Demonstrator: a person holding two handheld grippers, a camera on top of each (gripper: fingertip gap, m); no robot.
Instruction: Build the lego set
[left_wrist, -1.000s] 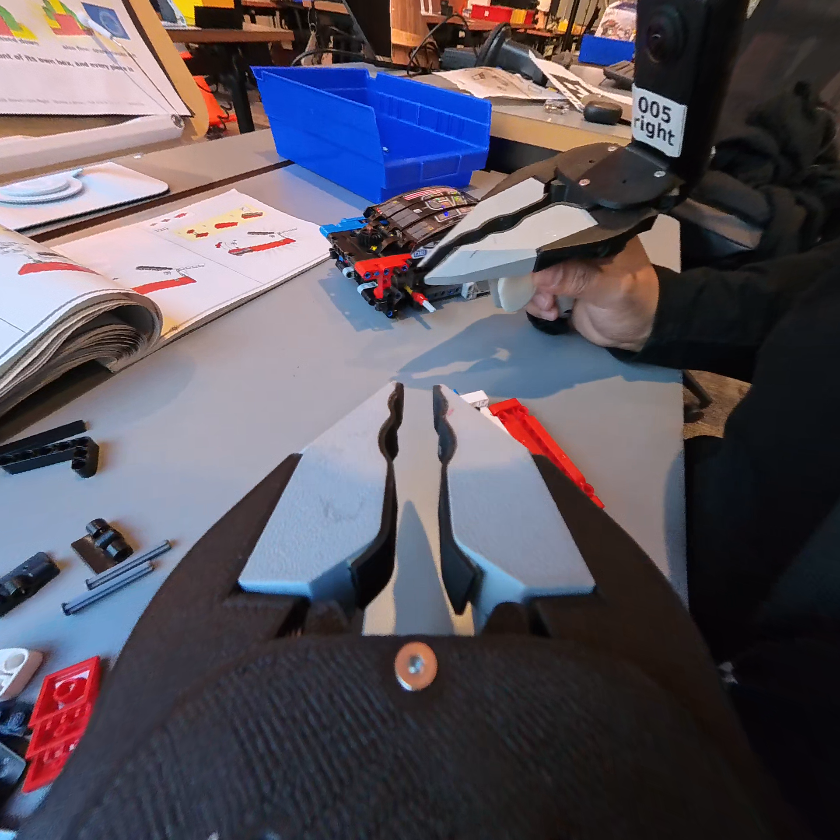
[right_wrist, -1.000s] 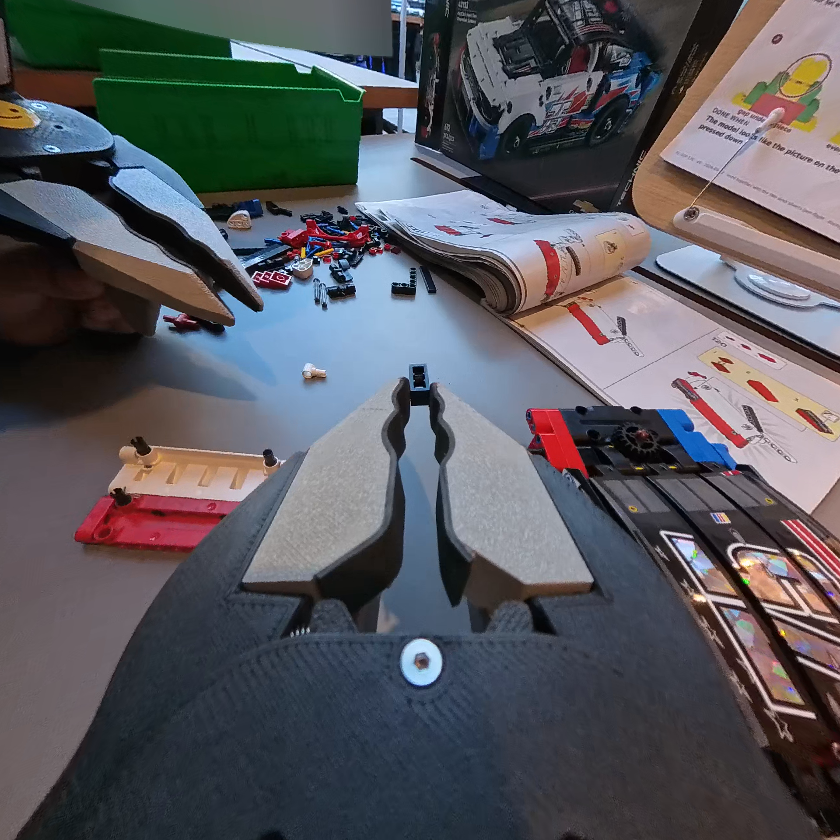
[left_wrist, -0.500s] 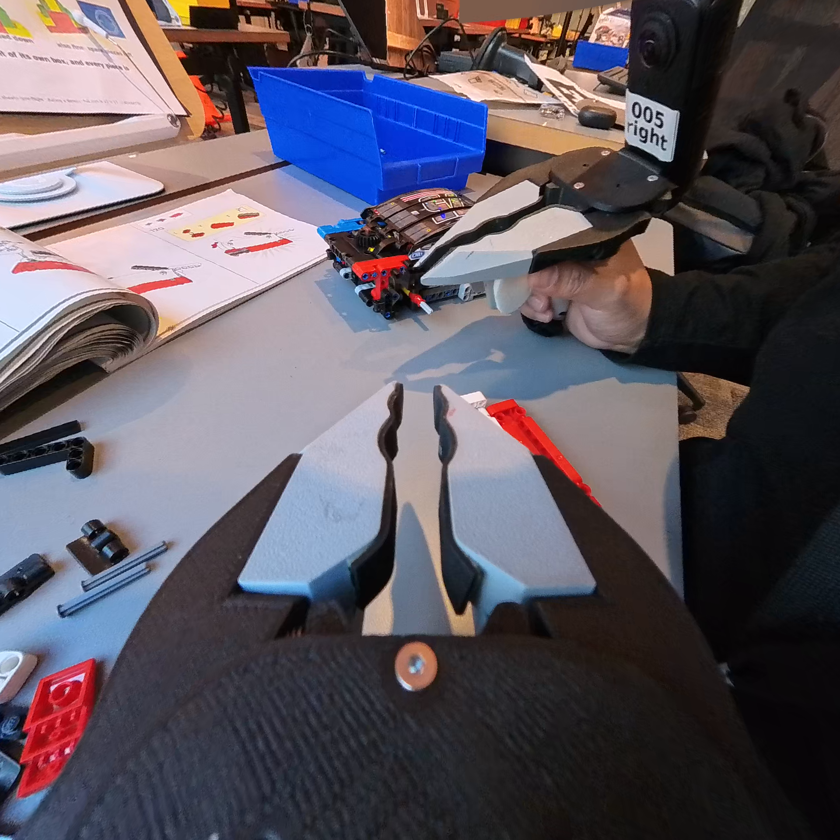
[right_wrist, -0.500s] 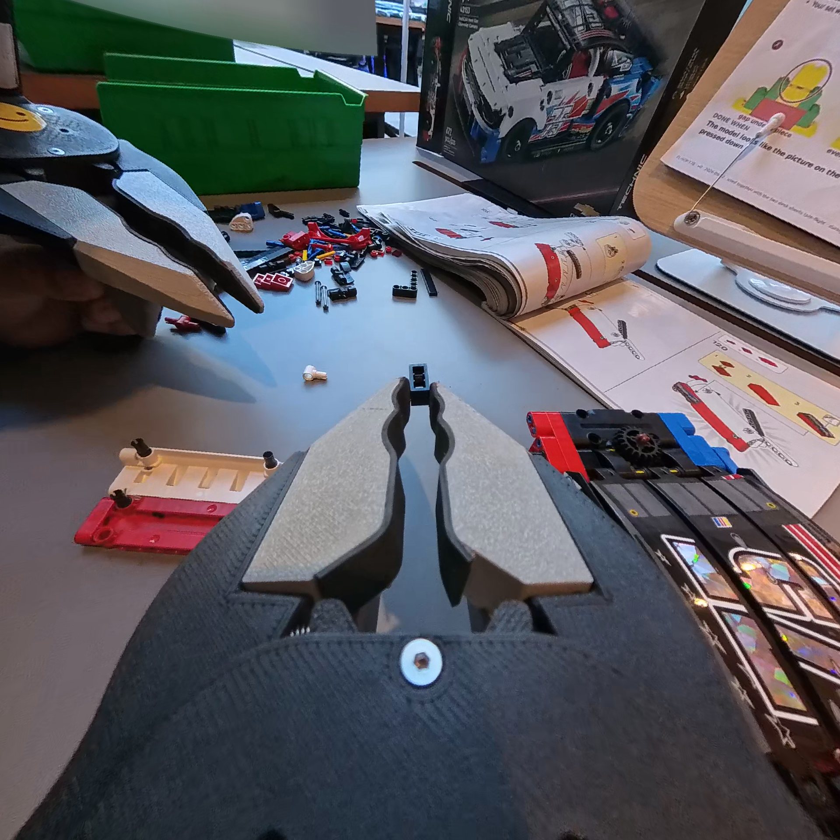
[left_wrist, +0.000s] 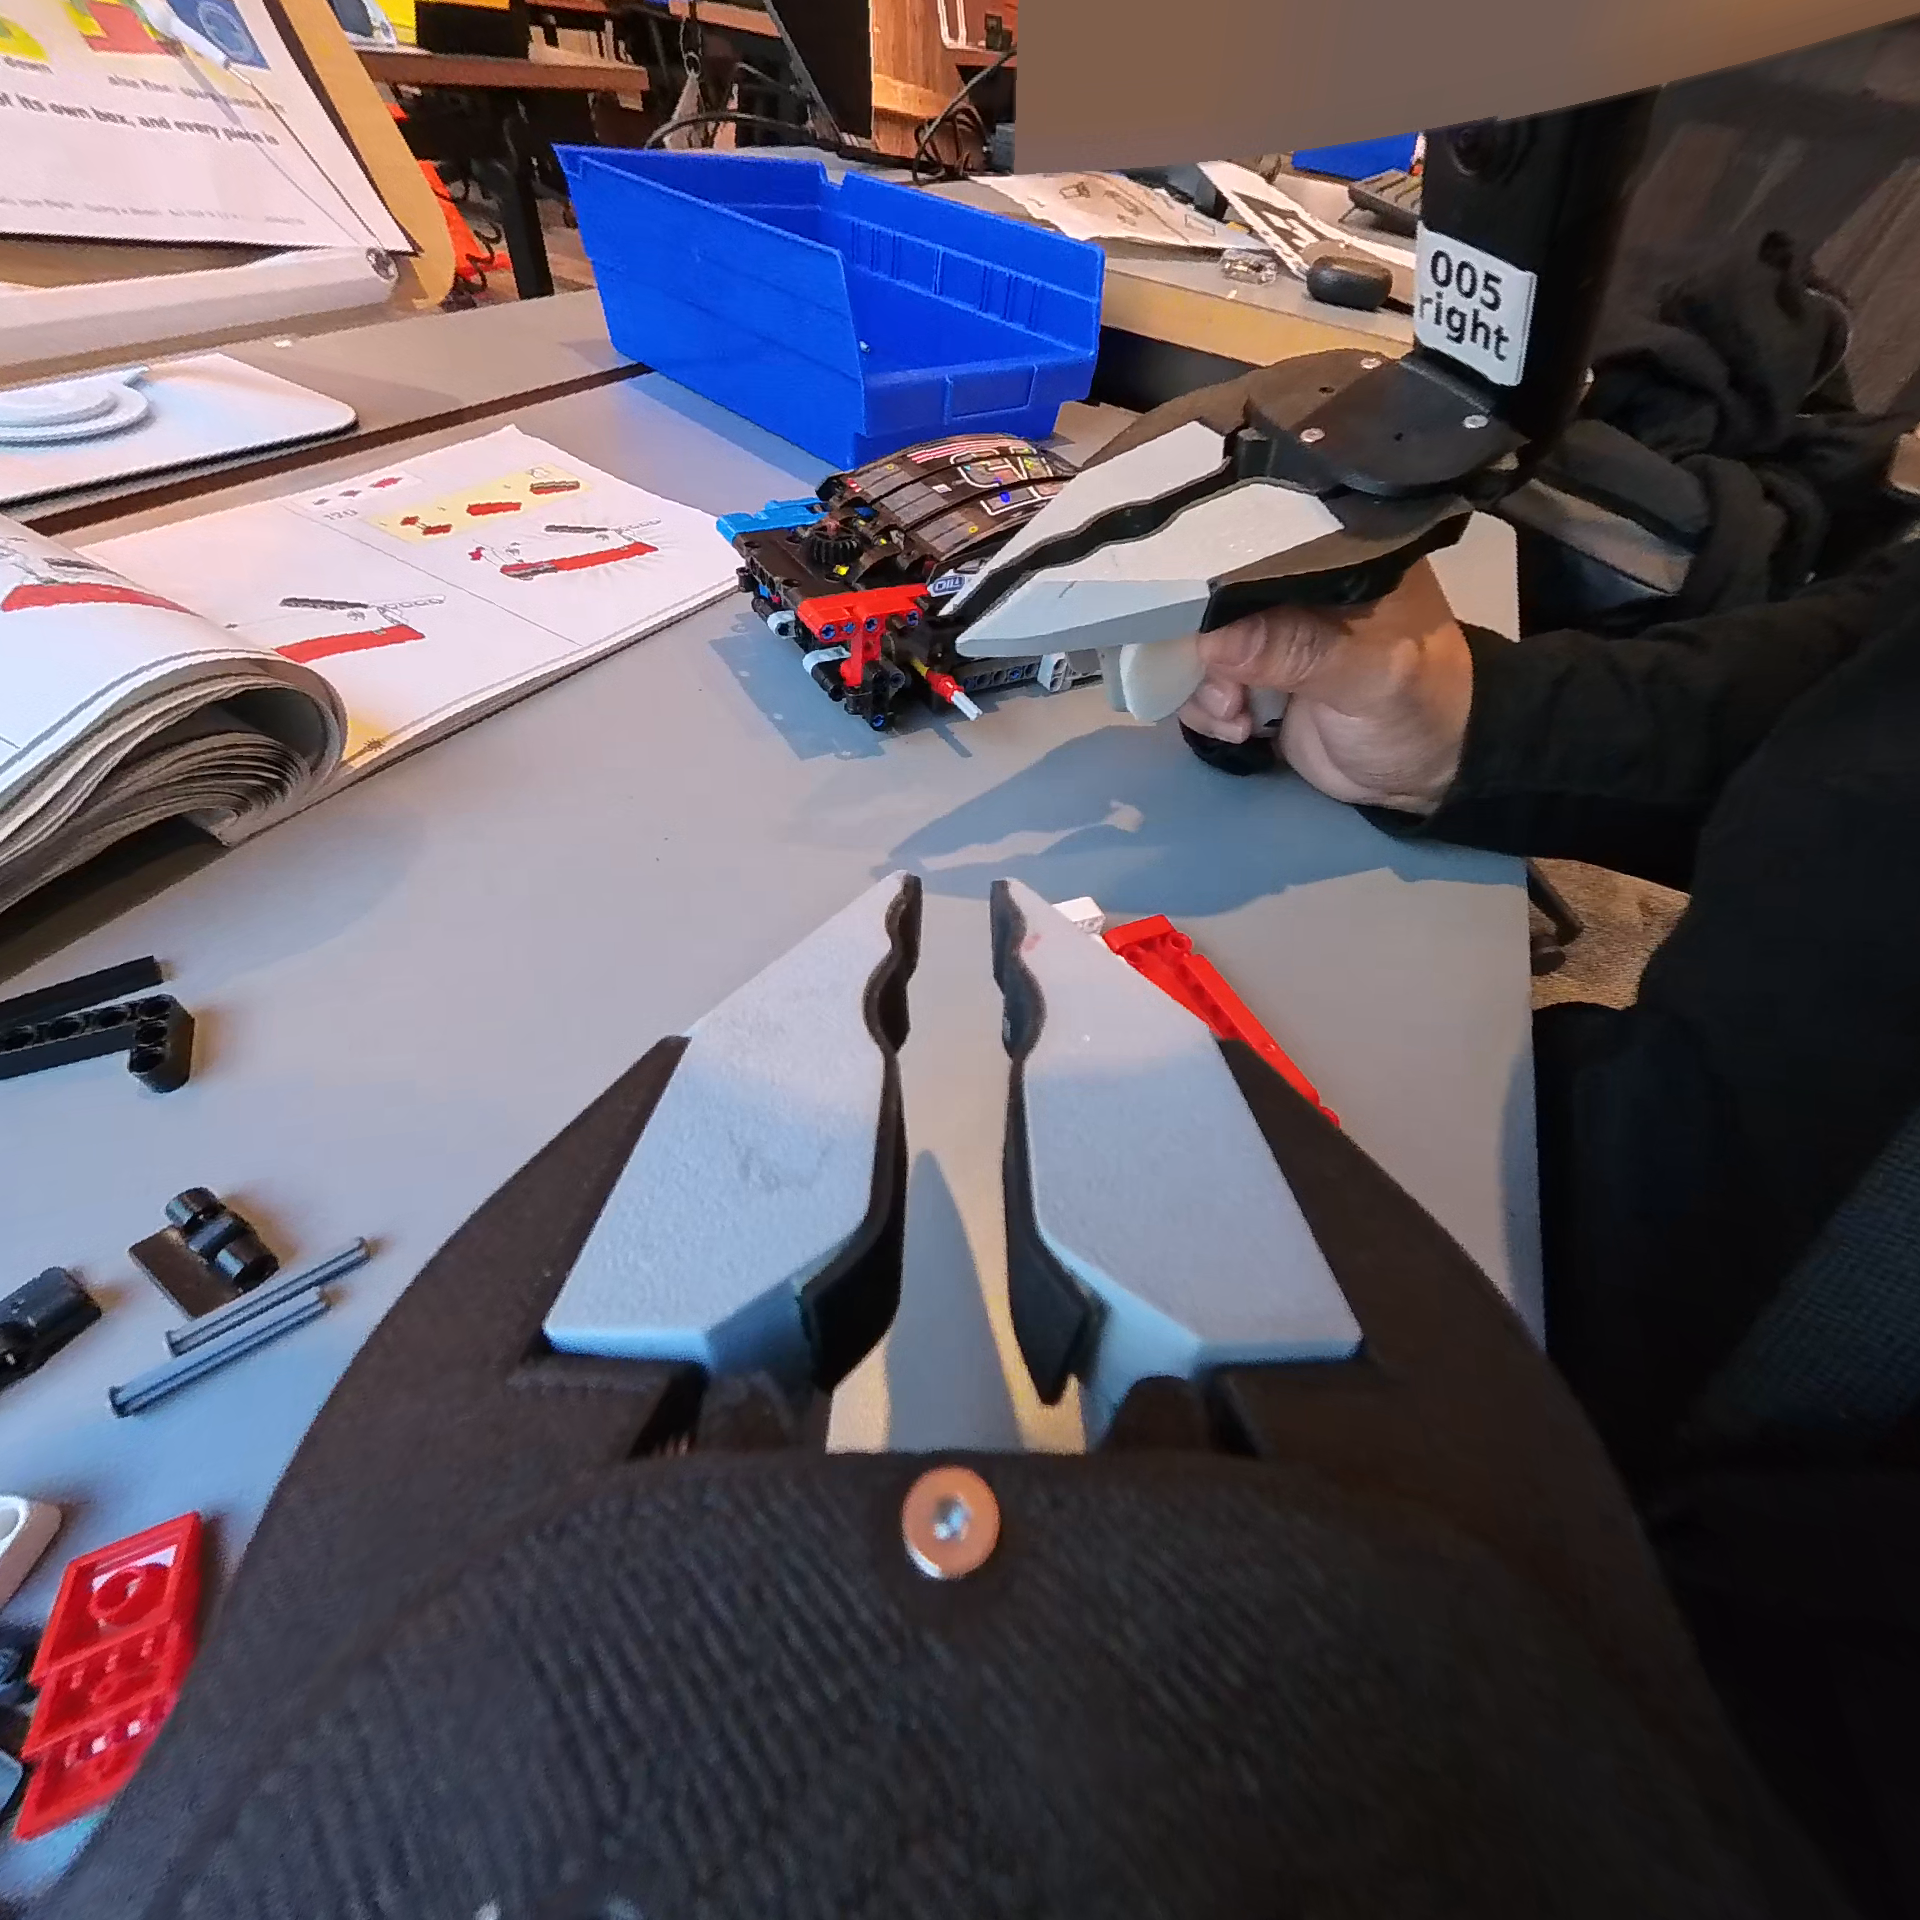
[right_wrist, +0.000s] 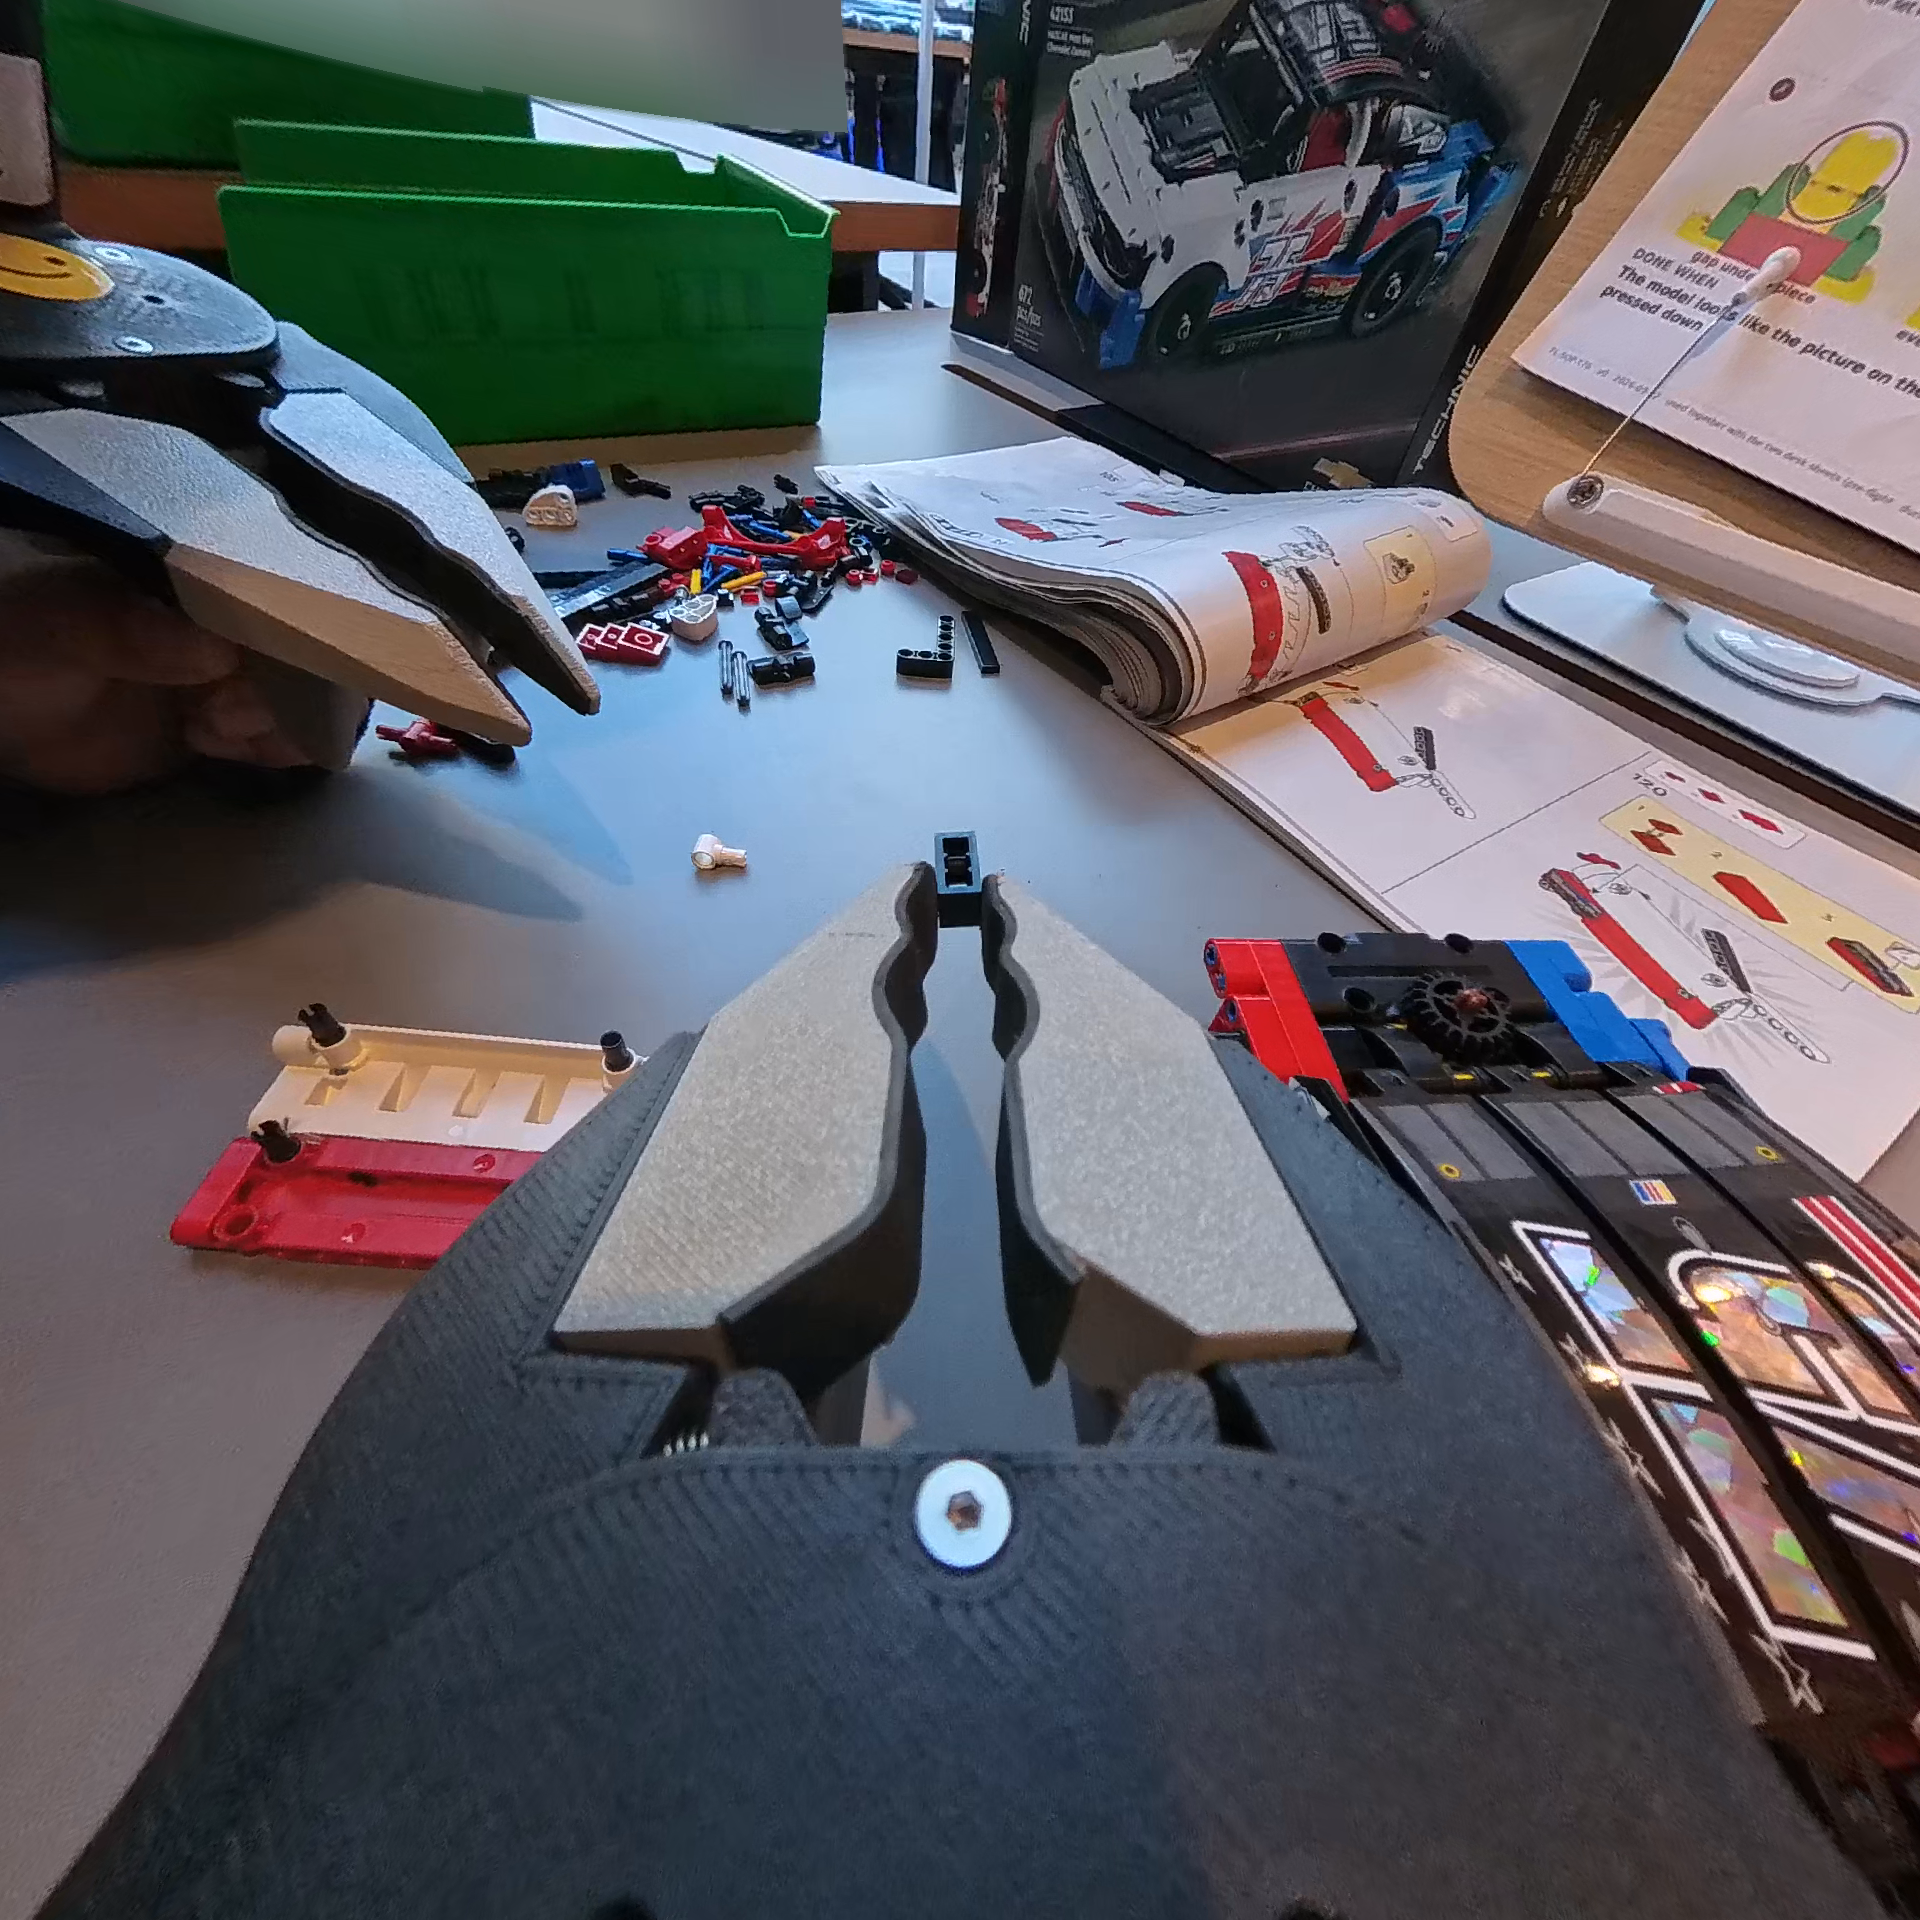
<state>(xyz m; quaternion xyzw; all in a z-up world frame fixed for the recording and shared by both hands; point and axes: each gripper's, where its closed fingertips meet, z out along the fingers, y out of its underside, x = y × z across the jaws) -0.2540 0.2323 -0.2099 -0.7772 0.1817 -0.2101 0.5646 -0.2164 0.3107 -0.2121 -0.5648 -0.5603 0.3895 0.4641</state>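
Note:
My right gripper (right_wrist: 957, 891) is shut on a small black lego piece (right_wrist: 956, 860) and holds it just above the table. The partly built black car model (right_wrist: 1455, 1039), with red and blue ends, lies right beside it. In the left wrist view the right gripper (left_wrist: 964, 636) has its tips at the model (left_wrist: 914, 540). My left gripper (left_wrist: 951, 888) is slightly open and empty, hovering over the table. A joined red and white panel (right_wrist: 416, 1132) lies between the two grippers. Its red part (left_wrist: 1195, 987) shows beside my left fingers.
An open instruction booklet (right_wrist: 1247, 582) lies behind the model. Several loose pieces (right_wrist: 748, 571) lie scattered at the far side, and a small white pin (right_wrist: 717, 857) lies alone. A green bin (right_wrist: 520, 291), a blue bin (left_wrist: 831, 291) and the set's box (right_wrist: 1247, 208) ring the table. The gap from one gripper's tips to the other's is roughly 9 cm.
Almost nothing. Both grippers hold their places, and the right one still grips the small black piece.

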